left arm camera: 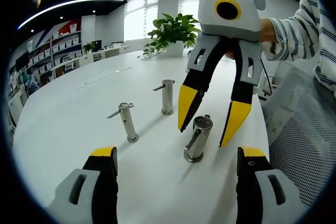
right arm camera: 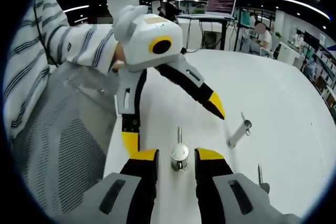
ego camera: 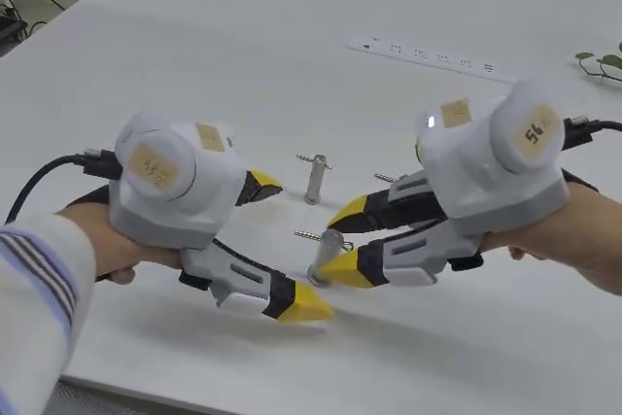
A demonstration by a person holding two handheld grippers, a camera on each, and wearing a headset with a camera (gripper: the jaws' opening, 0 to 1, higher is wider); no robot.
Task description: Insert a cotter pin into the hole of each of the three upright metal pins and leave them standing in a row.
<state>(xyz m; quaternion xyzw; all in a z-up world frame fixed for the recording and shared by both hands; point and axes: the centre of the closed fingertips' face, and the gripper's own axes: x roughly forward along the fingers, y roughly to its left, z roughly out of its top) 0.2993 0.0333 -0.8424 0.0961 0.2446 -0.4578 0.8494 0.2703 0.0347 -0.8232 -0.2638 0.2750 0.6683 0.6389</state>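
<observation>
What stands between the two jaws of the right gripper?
An upright metal pin, apart from both jaws of the right gripper, as both gripper views show.

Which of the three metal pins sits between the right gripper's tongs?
The pin nearest the person, straddled by the right gripper; the other two stand clear.

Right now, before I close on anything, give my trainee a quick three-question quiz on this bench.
1. True or false: the left hand-held gripper is holding a metal pin.
2. How many upright metal pins stand on the white table? A) two B) three C) four
3. Fill in: the right hand-held gripper has its open jaws on either side of the ___ pin, as the left gripper view sees them.
Key: 1 false, it is open and empty. 2 B. 3 the nearest pin.
</observation>
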